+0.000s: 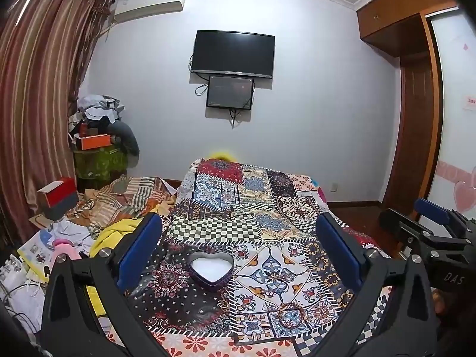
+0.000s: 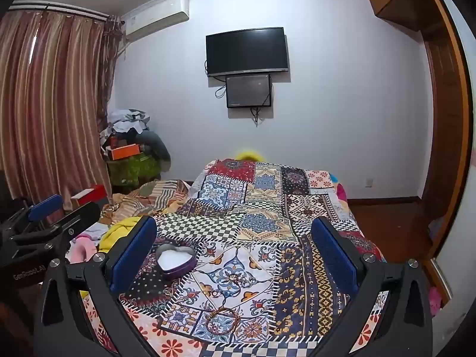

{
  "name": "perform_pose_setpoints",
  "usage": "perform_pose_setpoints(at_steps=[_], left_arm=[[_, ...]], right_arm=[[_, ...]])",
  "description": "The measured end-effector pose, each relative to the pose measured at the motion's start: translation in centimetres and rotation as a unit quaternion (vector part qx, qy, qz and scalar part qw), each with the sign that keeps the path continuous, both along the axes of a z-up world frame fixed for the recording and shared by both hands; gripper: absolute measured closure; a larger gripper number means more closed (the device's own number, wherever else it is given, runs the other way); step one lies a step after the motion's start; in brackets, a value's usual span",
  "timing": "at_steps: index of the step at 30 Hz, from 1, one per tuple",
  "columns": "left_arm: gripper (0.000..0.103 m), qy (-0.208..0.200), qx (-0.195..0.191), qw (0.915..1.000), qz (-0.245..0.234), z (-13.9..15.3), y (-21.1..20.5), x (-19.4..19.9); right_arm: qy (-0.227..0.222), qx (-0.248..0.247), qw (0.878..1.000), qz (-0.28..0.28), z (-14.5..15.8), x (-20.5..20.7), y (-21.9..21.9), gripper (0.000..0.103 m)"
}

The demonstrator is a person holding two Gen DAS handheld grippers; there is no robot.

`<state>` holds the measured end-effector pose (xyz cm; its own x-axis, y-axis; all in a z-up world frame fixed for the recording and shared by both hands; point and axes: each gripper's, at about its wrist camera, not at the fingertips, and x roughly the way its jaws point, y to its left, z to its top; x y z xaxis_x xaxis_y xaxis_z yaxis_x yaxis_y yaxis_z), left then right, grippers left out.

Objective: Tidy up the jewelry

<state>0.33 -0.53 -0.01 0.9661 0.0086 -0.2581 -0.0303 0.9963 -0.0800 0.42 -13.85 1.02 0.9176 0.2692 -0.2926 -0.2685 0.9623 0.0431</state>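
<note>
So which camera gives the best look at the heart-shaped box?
The left wrist view: the heart-shaped box sits centred between the fingers, its white inside fully visible. In the right wrist view the box lies off to the left, near the left finger.

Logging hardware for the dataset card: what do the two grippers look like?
Both match: black angular frames with silver screws and flat blue pads on the fingers. The left gripper reads "GenRobot.AI" on its body, the right gripper "DAS". No cables or sleeves visible.

Glossy metal heart tin [image 1: 210, 270]; matt cloth bedspread [image 1: 255, 208]; possibly woven bracelet [image 2: 222, 321].
</note>
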Motion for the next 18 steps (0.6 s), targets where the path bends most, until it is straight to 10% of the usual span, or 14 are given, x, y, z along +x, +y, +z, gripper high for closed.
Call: perform_pose_setpoints(at_steps=[18], left_arm=[[0.0, -0.002, -0.001, 1.0, -0.003, 0.22, 0.15, -0.31]], right_arm=[[0.004, 0.003, 1.0, 0.003, -0.07, -0.05, -0.04, 0.0]])
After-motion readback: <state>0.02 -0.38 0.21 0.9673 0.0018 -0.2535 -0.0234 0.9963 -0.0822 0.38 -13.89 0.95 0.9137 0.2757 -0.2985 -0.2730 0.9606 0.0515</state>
